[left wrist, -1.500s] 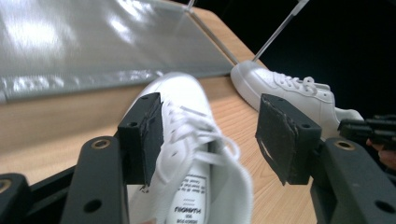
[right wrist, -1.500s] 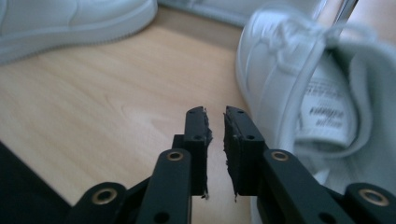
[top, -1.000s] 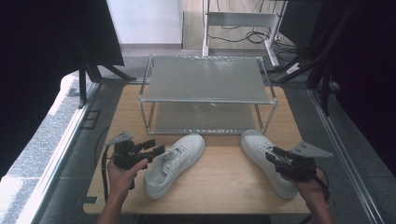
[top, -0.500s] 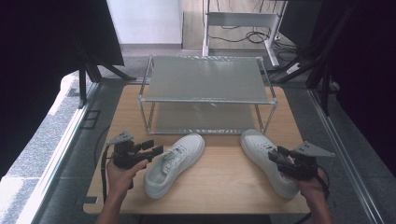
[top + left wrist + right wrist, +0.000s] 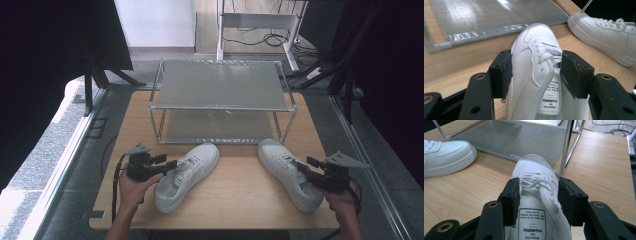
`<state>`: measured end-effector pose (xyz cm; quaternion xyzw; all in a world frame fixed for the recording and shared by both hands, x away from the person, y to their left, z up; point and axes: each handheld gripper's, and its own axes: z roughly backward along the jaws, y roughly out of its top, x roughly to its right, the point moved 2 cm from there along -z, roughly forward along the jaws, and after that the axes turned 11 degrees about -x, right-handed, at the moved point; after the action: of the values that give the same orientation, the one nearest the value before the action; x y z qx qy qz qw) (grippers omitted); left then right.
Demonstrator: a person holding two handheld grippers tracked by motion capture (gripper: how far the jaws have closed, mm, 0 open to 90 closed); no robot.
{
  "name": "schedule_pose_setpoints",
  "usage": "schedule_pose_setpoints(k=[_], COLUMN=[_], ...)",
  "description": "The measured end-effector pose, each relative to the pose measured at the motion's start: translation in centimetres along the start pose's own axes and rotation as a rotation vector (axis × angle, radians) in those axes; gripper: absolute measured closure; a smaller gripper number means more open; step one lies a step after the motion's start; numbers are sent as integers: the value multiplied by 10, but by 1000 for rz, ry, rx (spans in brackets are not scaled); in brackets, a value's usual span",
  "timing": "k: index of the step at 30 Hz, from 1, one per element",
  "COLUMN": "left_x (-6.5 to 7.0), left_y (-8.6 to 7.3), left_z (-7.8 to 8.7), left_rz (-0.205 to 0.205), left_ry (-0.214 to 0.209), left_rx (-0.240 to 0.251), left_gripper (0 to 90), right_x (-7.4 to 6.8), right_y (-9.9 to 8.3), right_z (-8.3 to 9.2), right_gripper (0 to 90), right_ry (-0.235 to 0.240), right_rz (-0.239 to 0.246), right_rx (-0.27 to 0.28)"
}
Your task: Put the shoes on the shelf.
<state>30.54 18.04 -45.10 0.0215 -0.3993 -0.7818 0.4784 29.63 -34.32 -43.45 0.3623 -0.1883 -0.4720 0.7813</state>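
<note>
Two white sneakers are lying on the surface (image 5: pixel 235 195); the right gripper (image 5: pixel 306 172), jaws just widened, is straddling the right sneaker (image 5: pixel 287 170) untouched, while the left gripper (image 5: pixel 170 165) is bracketing the left sneaker (image 5: pixel 185 175), open, both ready for gripping.

floor: grey (image 5: pixel 55 150) | wall: white (image 5: pixel 155 22) | cables (image 5: pixel 250 37) behind table (image 5: pixel 235 195)

Two white sneakers (image 5: pixel 186 176) (image 5: pixel 288 173), one two-tier rack (image 5: pixel 220 90), two grippers (image 5: pixel 167 166) (image 5: pixel 306 172)
</note>
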Motion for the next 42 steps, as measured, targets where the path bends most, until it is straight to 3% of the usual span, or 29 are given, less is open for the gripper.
schedule_pose_setpoints(k=[12, 32, 35, 38, 42], left_x=[-1, 2, 3, 4, 0], left_y=[-2, -4, -4, -4, -5], left_z=[-9, -22, -27, -33, -35], left_rz=[-17, -53, -56, -71, -58], left_ry=[12, 76, 69, 97, 125], left_rx=[-41, -110, -128, -159, -167], left_gripper=[423, 447, 450, 454, 469], right_x=[13, 18, 19, 20, 20], right_y=[-9, -15, -15, -15, -15], right_z=[-10, -25, -26, -25, -27], right_gripper=[527, 527, 527, 527, 529], right_ry=[1, -8, -2, 8, 1], right_rz=[-24, 3, -1, -10, -4], right_rx=[-53, -139, -140, -137, -147])
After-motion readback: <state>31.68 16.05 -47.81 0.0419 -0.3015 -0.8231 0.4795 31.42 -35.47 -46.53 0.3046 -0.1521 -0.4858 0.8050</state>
